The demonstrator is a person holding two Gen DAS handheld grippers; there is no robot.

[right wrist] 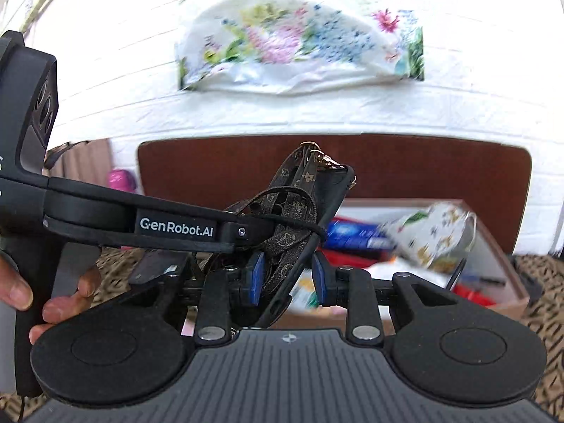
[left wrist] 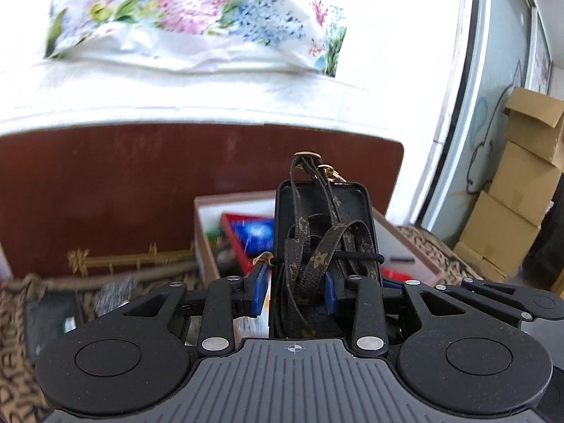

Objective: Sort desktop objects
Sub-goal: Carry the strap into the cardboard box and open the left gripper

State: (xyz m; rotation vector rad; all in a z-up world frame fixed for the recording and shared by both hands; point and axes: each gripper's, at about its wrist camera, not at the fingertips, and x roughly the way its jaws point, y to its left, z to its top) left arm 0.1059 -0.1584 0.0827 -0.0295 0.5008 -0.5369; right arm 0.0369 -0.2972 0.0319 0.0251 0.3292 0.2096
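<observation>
From the left wrist view, the surface below is covered with a brown patterned cloth (left wrist: pixel 21 320), behind it stands a dark reddish-brown board (left wrist: pixel 141 190) with a gilt motif, and above that a white brick-textured wall (left wrist: pixel 211 95) carrying a floral cloth (left wrist: pixel 197 14). To the right a sliding glass door (left wrist: pixel 493 112) and stacked cardboard boxes (left wrist: pixel 521 190) close off the room. The left tongs (left wrist: pixel 294 290) are closed partway, their blue pads against a black phone case (left wrist: pixel 322 211) wrapped in a brown monogram strap (left wrist: pixel 319 257) and bound by a black elastic band; the case stands upright above an open shallow box (left wrist: pixel 206 243) holding a red-and-blue packet (left wrist: pixel 252 234). From the right wrist view, the left tongs' black arm crosses from the left, held by a hand (right wrist: pixel 53 303), which the other camera does not show, as are a pink object (right wrist: pixel 120 179) by the wall and a blurred floral mug (right wrist: pixel 437 236) over the box (right wrist: pixel 507 271). Here the case (right wrist: pixel 331 204) leans tilted, and the right tongs (right wrist: pixel 287 276) stand partly open around its lower end; whether their pads touch it, I cannot tell.
</observation>
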